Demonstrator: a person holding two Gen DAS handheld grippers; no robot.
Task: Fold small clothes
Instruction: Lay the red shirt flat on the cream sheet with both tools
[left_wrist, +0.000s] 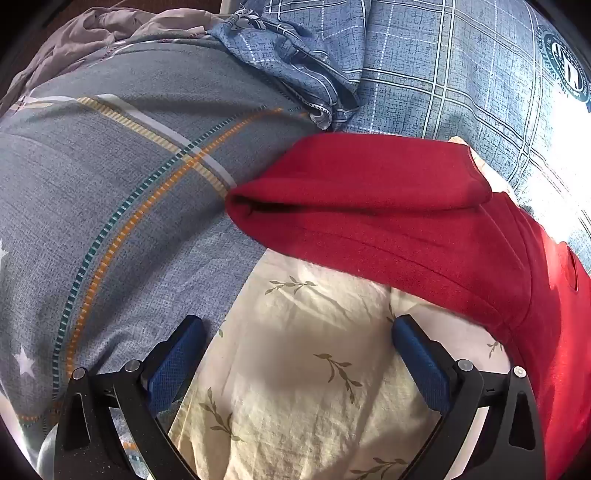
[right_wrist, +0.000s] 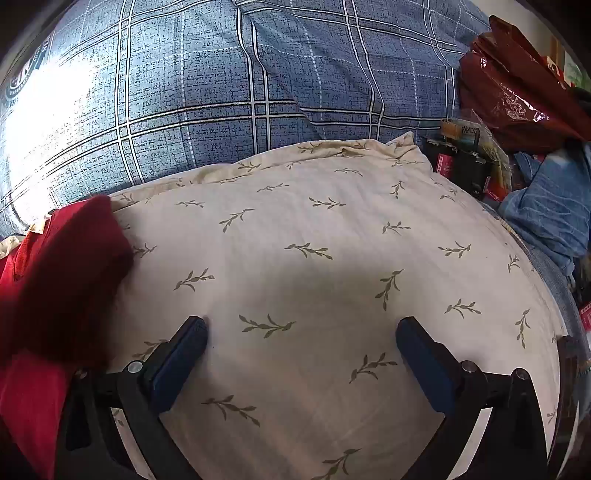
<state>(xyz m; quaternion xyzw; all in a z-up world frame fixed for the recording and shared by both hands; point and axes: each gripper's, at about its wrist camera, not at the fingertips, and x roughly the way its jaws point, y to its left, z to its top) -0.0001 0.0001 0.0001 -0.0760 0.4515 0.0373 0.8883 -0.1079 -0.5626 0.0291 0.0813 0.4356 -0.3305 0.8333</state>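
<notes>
The red garment (left_wrist: 388, 206) lies part-folded on the cream leaf-print pillow (right_wrist: 314, 258). Both the left tongs (left_wrist: 297, 332) and right tongs (right_wrist: 301, 332) hang wide, empty. The soft, rounded pillow could let the top fold slide open when regrasped.

My left hand-held gripper (left_wrist: 297, 334) hangs with its blue pads spread wide, nothing between them, over a cream leaf-print pillow (left_wrist: 295, 369). Ahead of it lies a red garment (left_wrist: 388, 214), its upper part folded over itself and its far edge resting on the blue plaid bedding (left_wrist: 443, 74). To the left I see a grey striped quilt (left_wrist: 110, 184).
</notes>
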